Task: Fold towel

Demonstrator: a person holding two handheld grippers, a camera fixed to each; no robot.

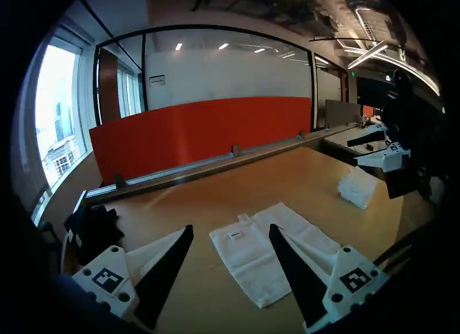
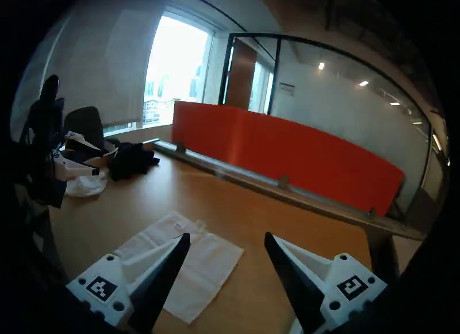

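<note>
A white towel (image 1: 253, 256) lies spread flat on the wooden table (image 1: 299, 173), a small label near its far edge. My left gripper (image 1: 230, 229) hovers open just above its near side, nothing between the fingers. In the right gripper view the same towel (image 2: 198, 265) lies below and left of my right gripper (image 2: 226, 237), which is open and holds nothing. Each gripper also appears farther off in the other's view: the right gripper (image 1: 376, 150) at the table's right end, the left gripper (image 2: 75, 153) at the left edge.
A folded white cloth (image 1: 357, 187) sits at the right end of the table. A black cloth (image 1: 92, 227) lies at the left end, seen also as the black cloth (image 2: 131, 158) beside a crumpled white cloth (image 2: 86, 184). A red divider (image 1: 201, 130) runs along the far edge.
</note>
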